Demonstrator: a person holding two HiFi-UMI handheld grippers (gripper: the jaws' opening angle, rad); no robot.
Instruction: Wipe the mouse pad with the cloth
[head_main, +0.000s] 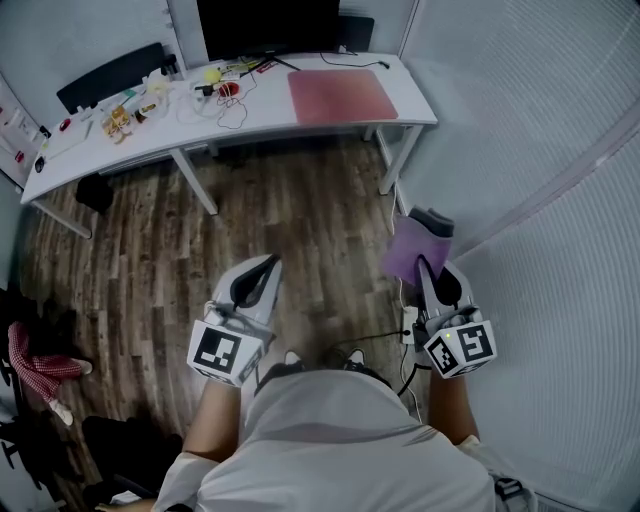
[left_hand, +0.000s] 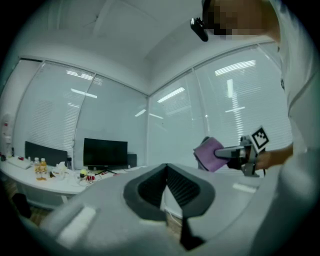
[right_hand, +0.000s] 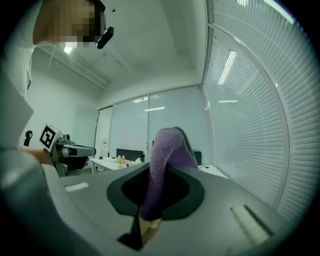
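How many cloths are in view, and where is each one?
1. The purple cloth is clamped between the jaws of the right gripper, held away from the desk. More could be hidden among the clutter on the desk.

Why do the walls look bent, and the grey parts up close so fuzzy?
Head view: the wide lens bows the desk and blinds. Left gripper view: fisheye circle, dark corners; the left gripper, near the lens, is out of focus. Right gripper view: likewise the cloth.
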